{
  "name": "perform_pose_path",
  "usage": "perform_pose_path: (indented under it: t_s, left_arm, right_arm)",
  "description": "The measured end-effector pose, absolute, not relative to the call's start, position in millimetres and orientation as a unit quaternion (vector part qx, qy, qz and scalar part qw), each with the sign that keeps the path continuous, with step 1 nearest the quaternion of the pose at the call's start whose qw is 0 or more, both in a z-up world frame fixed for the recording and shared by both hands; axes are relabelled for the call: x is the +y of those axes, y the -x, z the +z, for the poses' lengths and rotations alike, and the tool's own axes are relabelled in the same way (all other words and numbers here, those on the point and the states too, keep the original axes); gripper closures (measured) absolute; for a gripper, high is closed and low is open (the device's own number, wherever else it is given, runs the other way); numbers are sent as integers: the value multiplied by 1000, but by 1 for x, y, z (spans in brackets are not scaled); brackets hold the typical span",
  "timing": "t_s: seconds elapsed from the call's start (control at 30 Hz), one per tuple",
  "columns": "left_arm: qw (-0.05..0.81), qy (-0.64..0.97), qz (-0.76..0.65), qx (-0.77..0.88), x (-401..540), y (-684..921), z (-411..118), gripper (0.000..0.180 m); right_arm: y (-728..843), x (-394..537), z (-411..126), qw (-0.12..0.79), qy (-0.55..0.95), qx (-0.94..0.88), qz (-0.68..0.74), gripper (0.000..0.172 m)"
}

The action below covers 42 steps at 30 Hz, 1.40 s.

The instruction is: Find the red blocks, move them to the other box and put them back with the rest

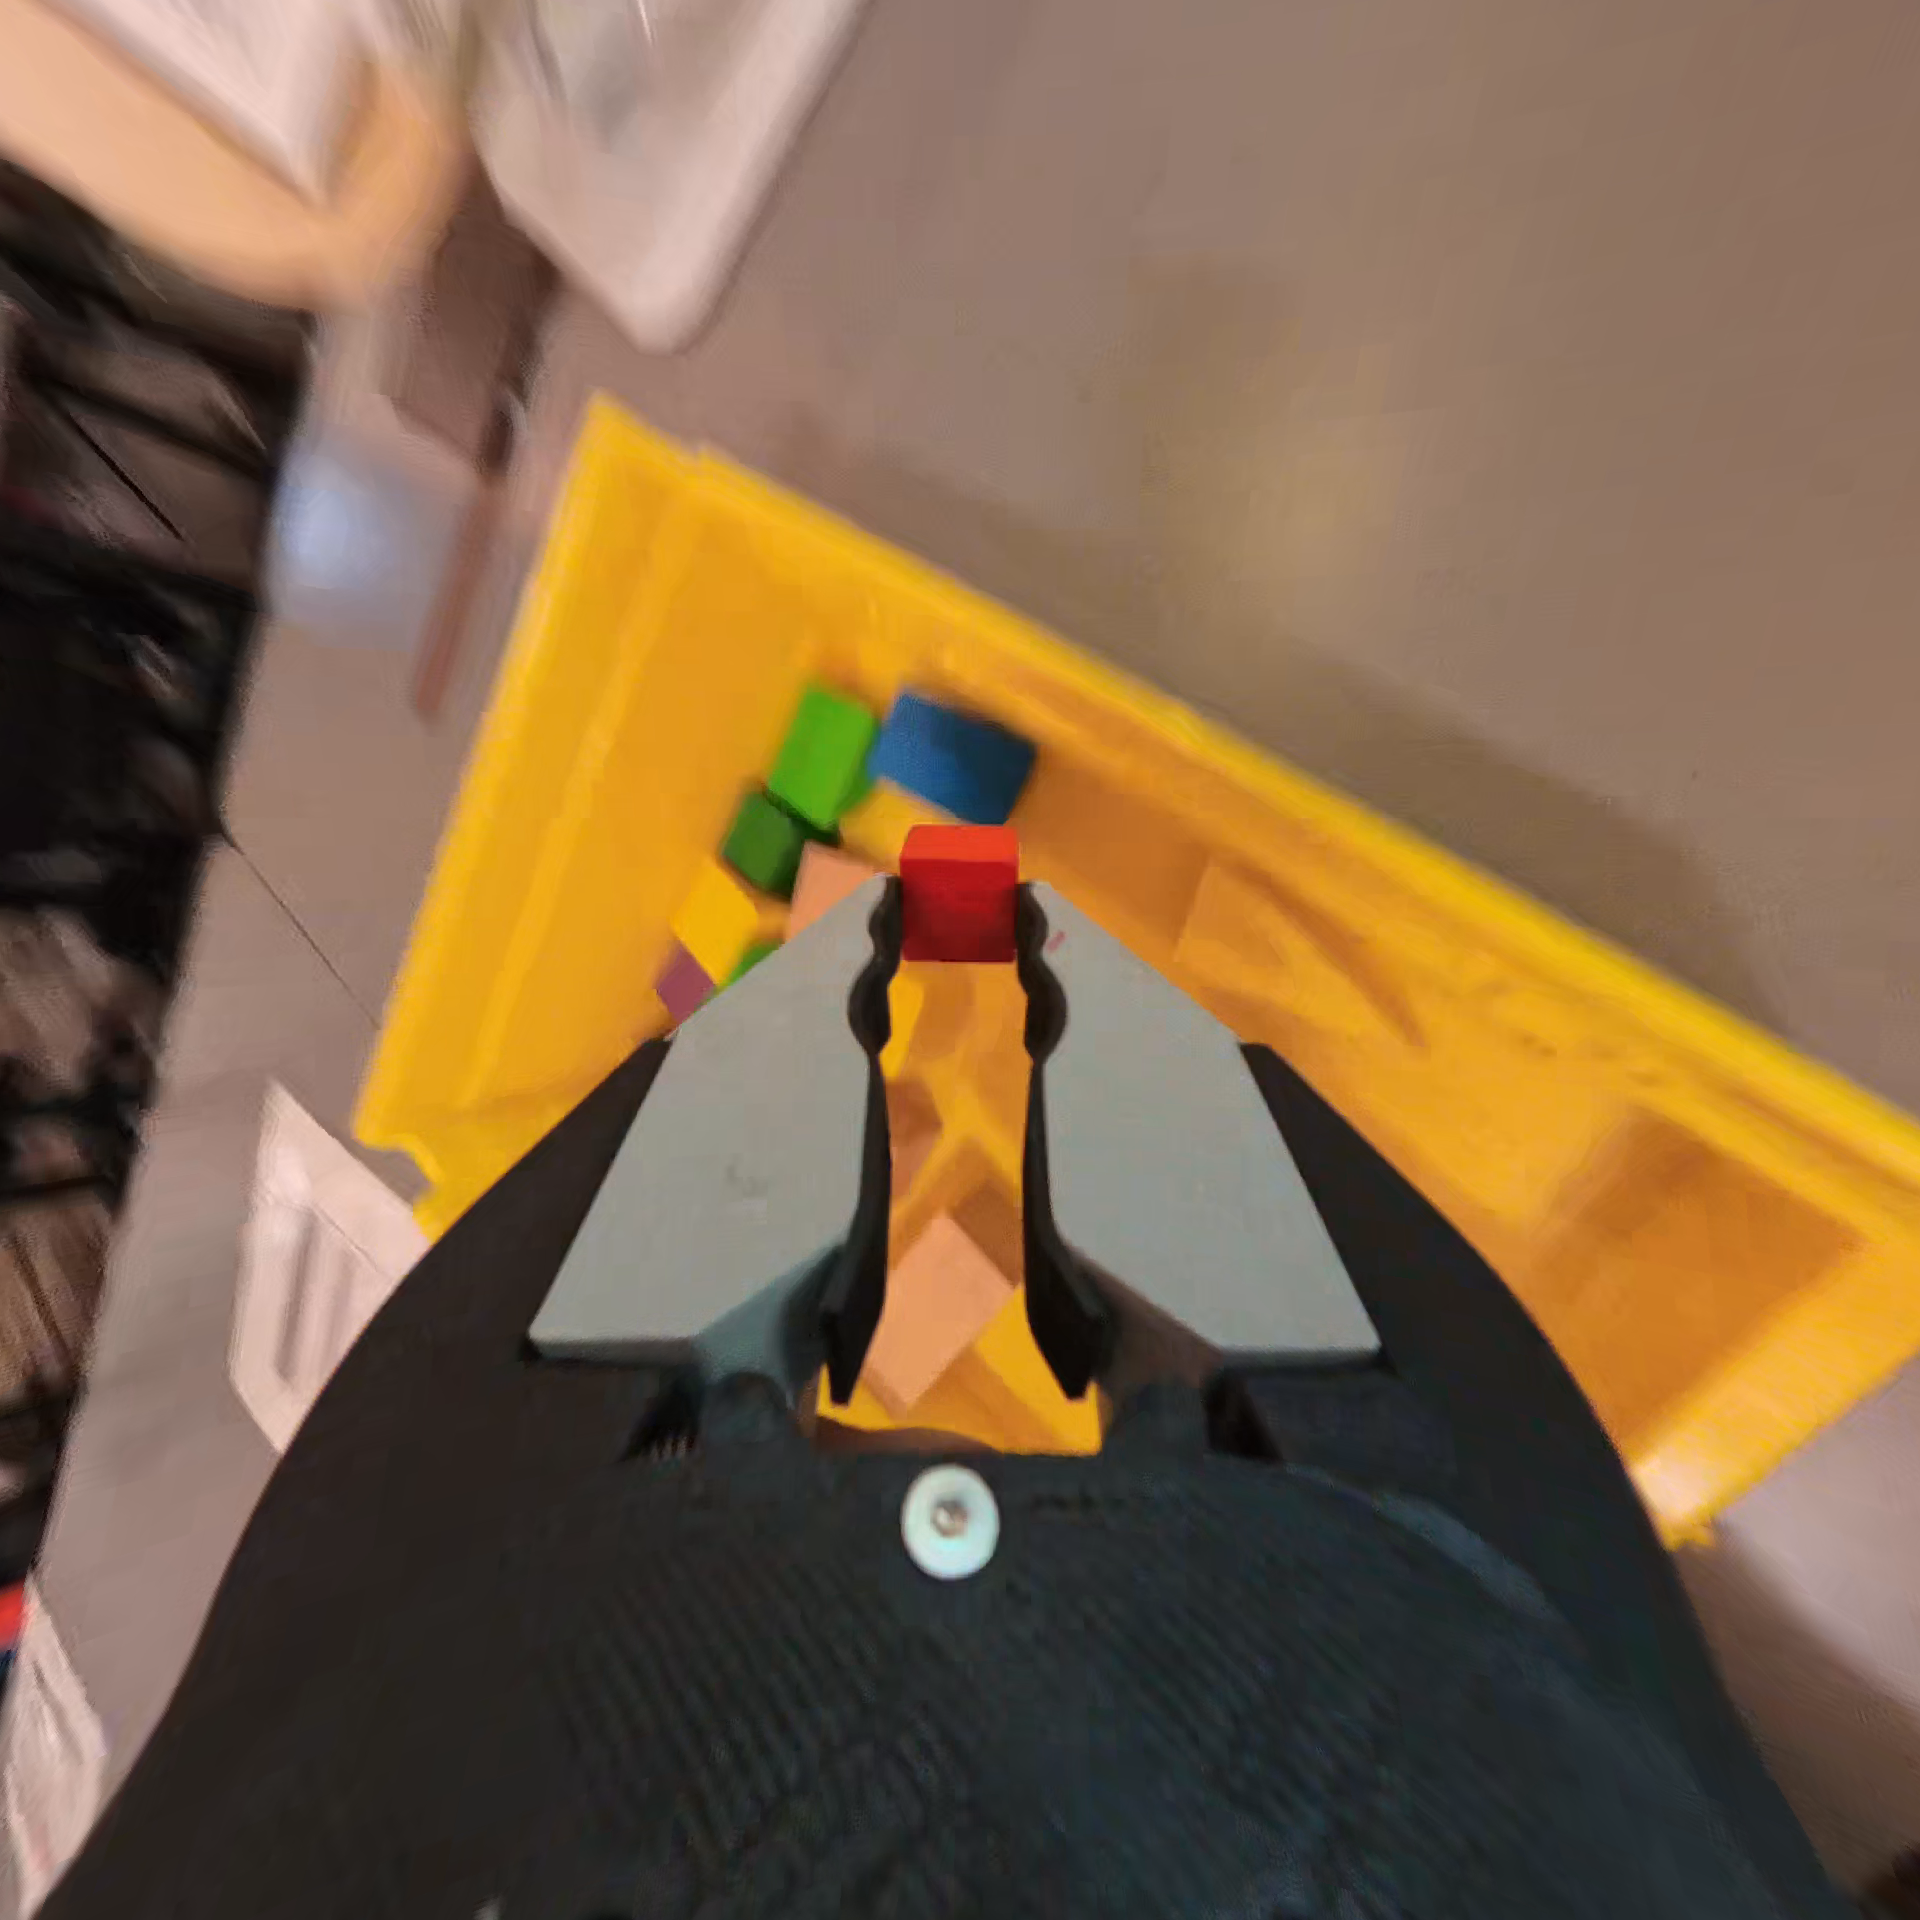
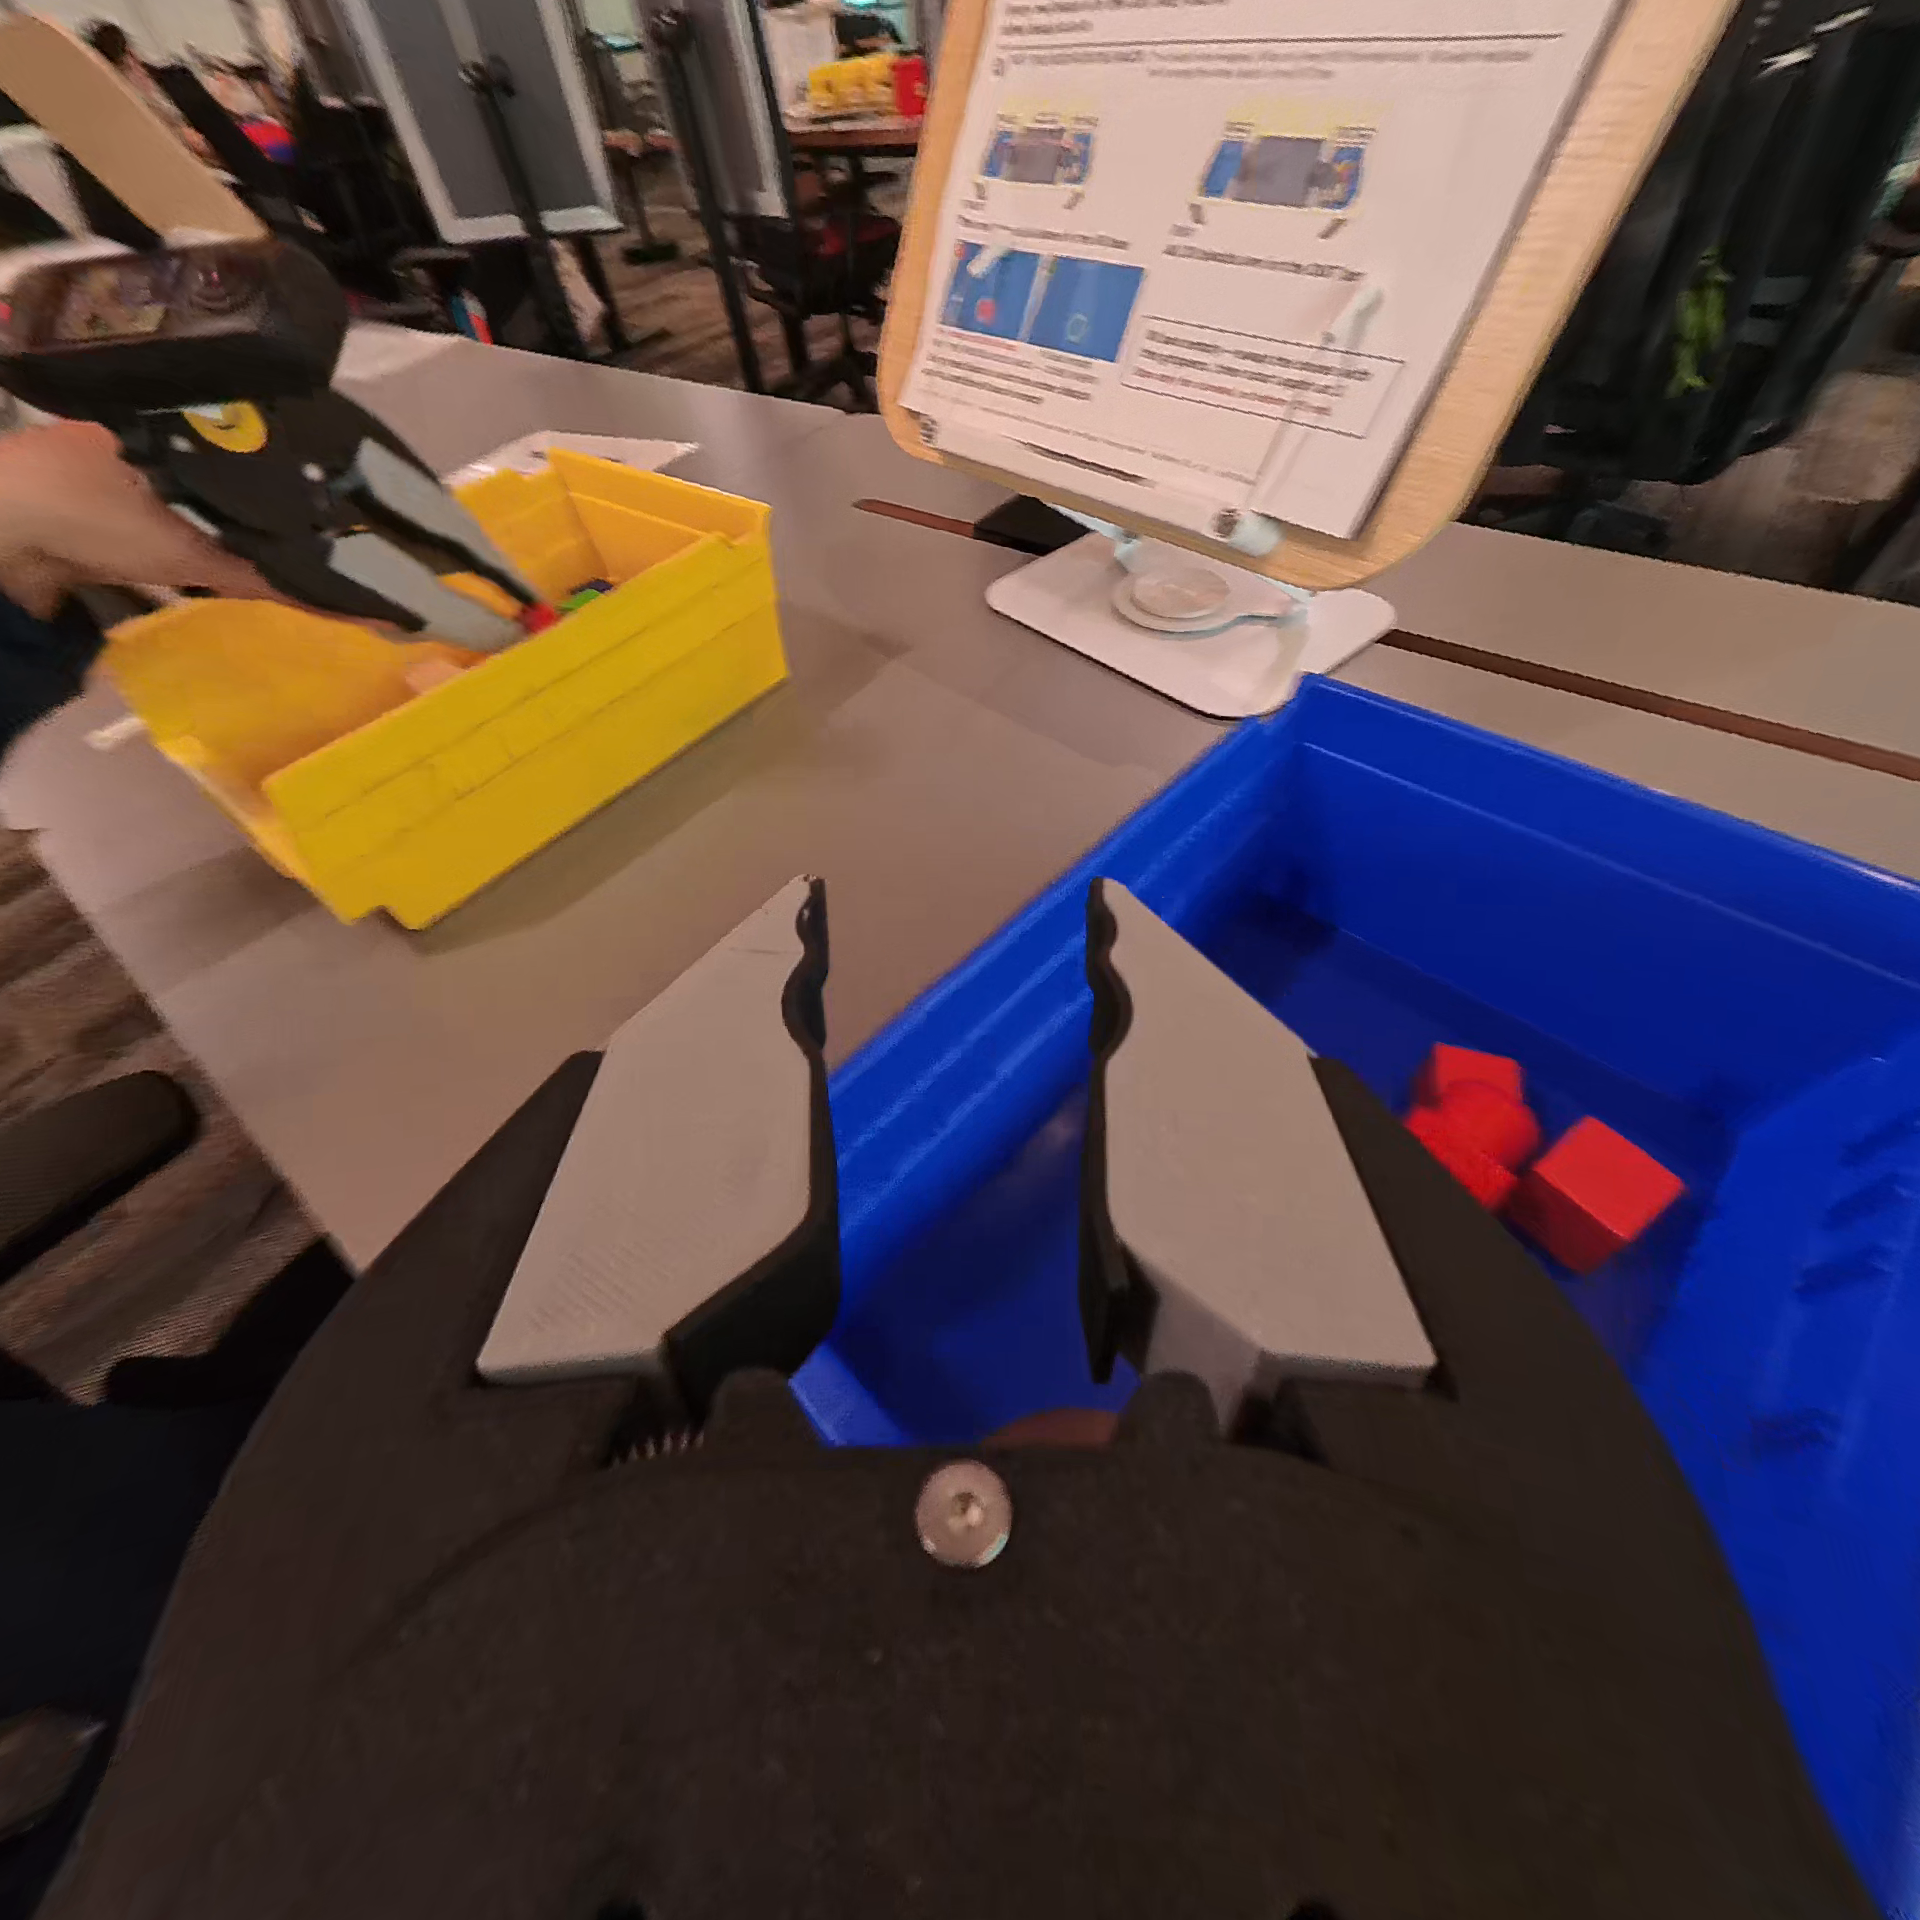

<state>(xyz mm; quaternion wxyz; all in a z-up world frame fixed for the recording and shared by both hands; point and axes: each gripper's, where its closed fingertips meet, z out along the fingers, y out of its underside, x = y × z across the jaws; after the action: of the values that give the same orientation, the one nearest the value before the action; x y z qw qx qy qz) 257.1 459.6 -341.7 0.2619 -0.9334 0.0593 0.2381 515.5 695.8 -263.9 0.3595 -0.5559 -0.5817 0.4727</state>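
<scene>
My left gripper [image 1: 958, 904] is shut on a small red block [image 1: 958, 896], both pads pressed on its sides, above the inside of the yellow box [image 1: 1558, 1174]. The right wrist view shows the same gripper [image 2: 525, 621] with the red block [image 2: 538, 617] at its tips over the yellow box [image 2: 499, 769]. Green blocks [image 1: 821, 753], a blue block [image 1: 951, 756], a yellow block [image 1: 715, 914] and tan blocks [image 1: 935, 1309] lie in that box. My right gripper [image 2: 956, 904] is open and empty over the near wall of the blue box [image 2: 1558, 831], which holds red blocks [image 2: 1527, 1153].
A board with printed sheets [image 2: 1226, 239] stands on a white base [image 2: 1195, 613] behind the blue box. A person's hand [image 2: 73, 520] holds the left gripper. The grey table [image 2: 935, 748] lies between the boxes. Papers [image 1: 301, 1247] lie beside the yellow box.
</scene>
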Motion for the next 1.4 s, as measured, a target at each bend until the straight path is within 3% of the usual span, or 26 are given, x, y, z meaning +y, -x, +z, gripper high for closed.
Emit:
perform_pose_path:
  t_s: [0.17,0.3,0.6,0.7,0.8,1.03,1.2,1.27,1.37,1.4]
  left_arm:
    - [494,776,309,240,501,-388,-265,161]
    - [607,643,303,356,509,-497,-247,161]
    - [701,569,242,355,503,-550,-237,161]
    - [684,587,241,361,510,-548,-249,161]
    - [676,605,229,352,515,-546,-256,161]
    - [627,678,233,304,513,-514,-270,143]
    - [578,768,237,141,485,-434,-272,141]
    - [557,799,215,68,476,-407,-281,135]
    - [548,813,197,10,464,-387,-288,125]
    - [542,818,192,1,459,-385,-291,120]
  right_arm:
    - [-511,622,-257,236,487,-610,579,123]
    - [-515,559,-253,110,421,-621,652,121]
    - [-536,498,-244,-50,332,-613,715,128]
    - [-540,489,-245,-76,313,-612,722,152]
    - [-536,486,-250,-89,322,-608,720,152]
    - [-520,542,-242,63,389,-606,691,153]
    - [-513,728,-252,404,577,-505,499,152]
    - [-515,757,-274,398,620,-497,459,152]
    - [-515,768,-301,365,652,-516,419,117]
    - [-517,771,-295,385,647,-511,414,118]
